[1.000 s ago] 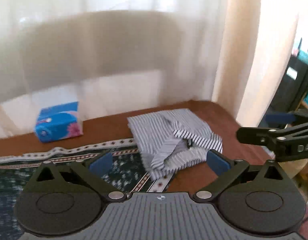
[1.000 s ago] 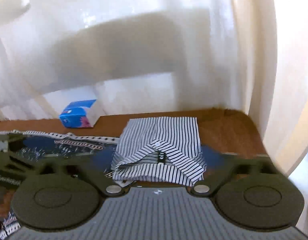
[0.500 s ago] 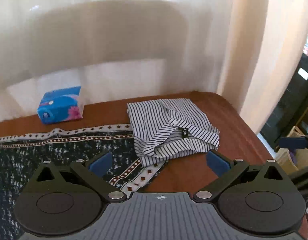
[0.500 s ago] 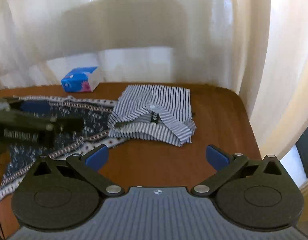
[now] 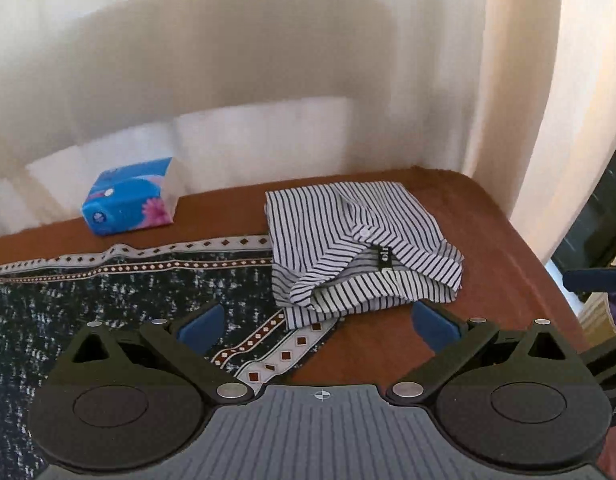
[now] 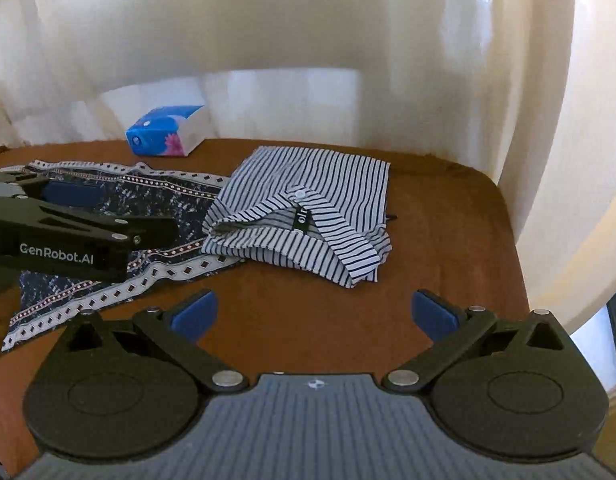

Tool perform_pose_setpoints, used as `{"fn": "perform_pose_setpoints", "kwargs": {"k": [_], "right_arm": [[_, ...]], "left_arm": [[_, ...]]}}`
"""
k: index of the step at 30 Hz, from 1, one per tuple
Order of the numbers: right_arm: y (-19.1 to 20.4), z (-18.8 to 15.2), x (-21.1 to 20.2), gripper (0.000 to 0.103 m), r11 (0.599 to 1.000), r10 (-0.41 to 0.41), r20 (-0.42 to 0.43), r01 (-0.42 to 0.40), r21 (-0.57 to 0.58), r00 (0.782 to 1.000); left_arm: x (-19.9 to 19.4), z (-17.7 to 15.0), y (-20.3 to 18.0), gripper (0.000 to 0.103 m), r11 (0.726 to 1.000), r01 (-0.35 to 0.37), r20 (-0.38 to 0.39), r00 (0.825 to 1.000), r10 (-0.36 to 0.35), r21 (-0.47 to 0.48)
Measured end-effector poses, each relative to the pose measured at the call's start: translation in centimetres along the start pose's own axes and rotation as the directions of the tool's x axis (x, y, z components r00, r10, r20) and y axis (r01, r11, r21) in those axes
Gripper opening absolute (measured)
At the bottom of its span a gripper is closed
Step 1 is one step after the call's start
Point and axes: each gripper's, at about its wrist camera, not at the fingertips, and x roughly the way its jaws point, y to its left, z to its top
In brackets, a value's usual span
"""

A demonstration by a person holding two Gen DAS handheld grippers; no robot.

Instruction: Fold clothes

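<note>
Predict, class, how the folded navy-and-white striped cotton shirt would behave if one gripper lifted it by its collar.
The folded navy-and-white striped cotton shirt would probably go floppy and unfold, since its layers lie loose and rumpled. It looks light: thin cloth, sagging edges. It likely would not slide much, because part of it rests on the patterned dark blue cloth.

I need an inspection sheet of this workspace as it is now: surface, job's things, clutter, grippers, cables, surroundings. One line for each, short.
Surface: brown table with a rounded far corner, bare on its right side.
Job's things: striped shirt, folded, collar and black label on top, its left edge resting on the patterned dark cloth, which lies spread flat on the left.
Clutter: blue tissue pack at the far edge, apart from both cloths.
Grippers: left gripper open, holding nothing; right gripper open, holding nothing; both above the near side of the table.
Cables: nothing seen.
Surroundings: pale curtains behind the table.
</note>
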Motion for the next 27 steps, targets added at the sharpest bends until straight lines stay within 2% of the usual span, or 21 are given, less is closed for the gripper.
{"fn": "perform_pose_setpoints", "kwargs": {"k": [6, 14, 27], "right_arm": [[-0.4, 0.0, 0.6, 0.103, 1.000, -0.023, -0.034, 0.023, -0.011, 0.999], [-0.9, 0.2, 1.0, 0.103, 1.000, -0.021, -0.050, 0.021, -0.013, 0.999], [-1.1, 0.6, 1.7, 0.103, 1.000, -0.014, -0.067, 0.013, -0.016, 0.998]], "left_arm": [[1.1, 0.1, -0.7, 0.103, 1.000, 0.005, -0.050, 0.999, -0.004, 0.011], [1.6, 0.4, -0.8, 0.103, 1.000, 0.014, -0.077, 0.997, -0.014, 0.004], [1.2, 0.6, -1.0, 0.103, 0.999, 0.019, -0.042, 0.999, -0.017, 0.042]]}}
